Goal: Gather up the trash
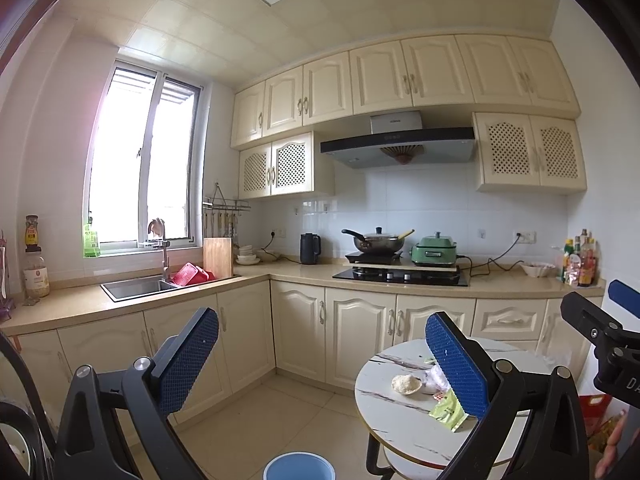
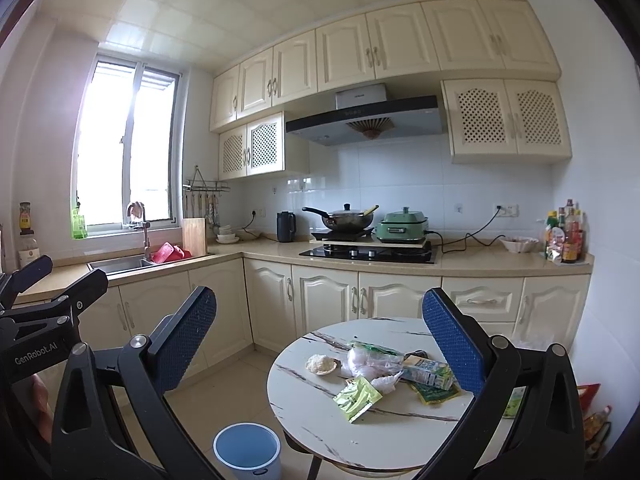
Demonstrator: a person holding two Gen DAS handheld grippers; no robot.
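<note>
Trash lies on a round white marble-pattern table [image 2: 304, 400], which also shows in the left wrist view [image 1: 384, 404]: a light green wrapper [image 2: 356, 397] [image 1: 448, 410], a crumpled clear plastic bag [image 2: 370, 362], a drink carton [image 2: 426, 372], a dark green packet [image 2: 436, 393] and a small dish of crumbs [image 2: 320, 364] [image 1: 406, 384]. A blue-white bin [image 2: 247, 450] [image 1: 299, 467] stands on the floor left of the table. My left gripper [image 1: 322, 356] and right gripper [image 2: 320, 338] are both open and empty, held above and short of the table.
Cream kitchen cabinets and a beige counter [image 2: 480, 262] run along the back with a sink [image 2: 120, 263], a stove with a wok [image 2: 348, 218] and sauce bottles [image 2: 564, 236]. Tiled floor [image 2: 236, 384] lies left of the table. A red bag [image 2: 588, 394] sits by the right wall.
</note>
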